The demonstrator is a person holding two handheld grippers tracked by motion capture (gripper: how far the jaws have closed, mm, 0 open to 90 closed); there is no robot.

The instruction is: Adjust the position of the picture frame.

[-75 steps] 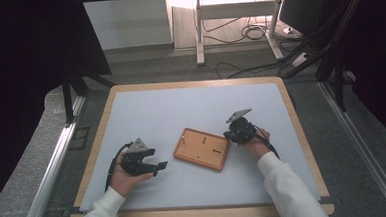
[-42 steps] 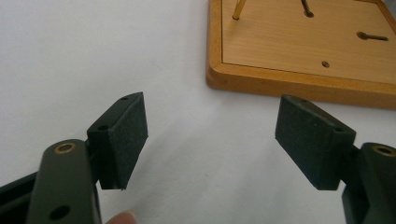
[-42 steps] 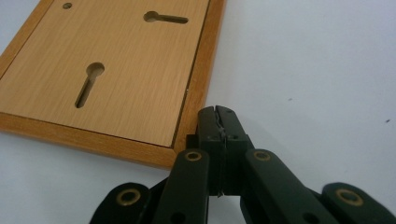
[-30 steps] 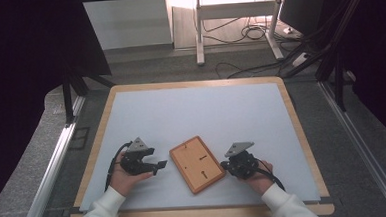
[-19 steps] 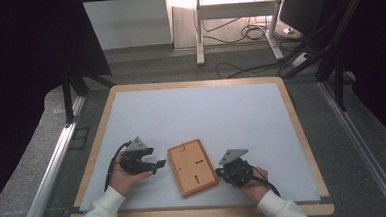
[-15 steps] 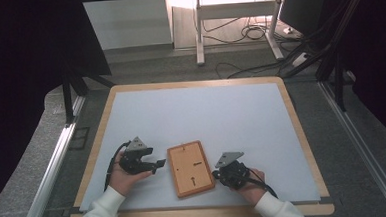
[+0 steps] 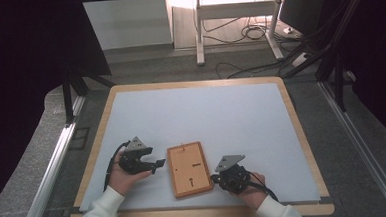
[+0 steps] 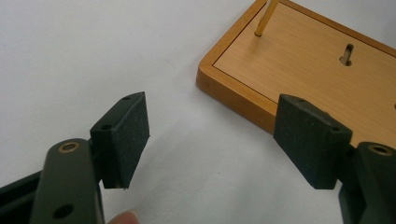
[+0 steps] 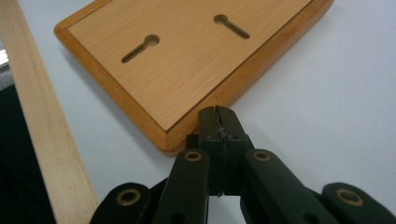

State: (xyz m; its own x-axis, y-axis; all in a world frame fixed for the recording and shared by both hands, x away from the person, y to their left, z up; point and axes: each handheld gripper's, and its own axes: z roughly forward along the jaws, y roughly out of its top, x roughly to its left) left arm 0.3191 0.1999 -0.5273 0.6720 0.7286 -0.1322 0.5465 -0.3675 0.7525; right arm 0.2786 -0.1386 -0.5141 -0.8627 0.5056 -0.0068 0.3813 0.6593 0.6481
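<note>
A flat wooden board [image 7: 189, 170] with a raised rim and two keyhole slots lies on the white table top near the front edge, between my two grippers. My left gripper [image 7: 156, 164] rests just left of it; its jaws stand wide open [image 8: 217, 140] with nothing between them, and the board's corner [image 8: 243, 93] lies just ahead of the right-hand pad [image 8: 310, 140]. A thin wooden peg [image 8: 264, 18] stands in the board. My right gripper [image 7: 215, 179] is shut and holds nothing, and its tips [image 9: 218, 116] are against the board's side edge [image 9: 196, 126].
The table's wooden rim [image 7: 206, 214] runs close behind both hands and shows beside the board [image 9: 42, 140] in the right gripper view. White table surface [image 7: 201, 118] stretches beyond the board. Desk legs and cables [image 7: 247, 33] stand on the floor beyond the table.
My right gripper has moved left and toward the front edge along with the board, which has turned from slanted to nearly square with the table. The left gripper has stayed put.
</note>
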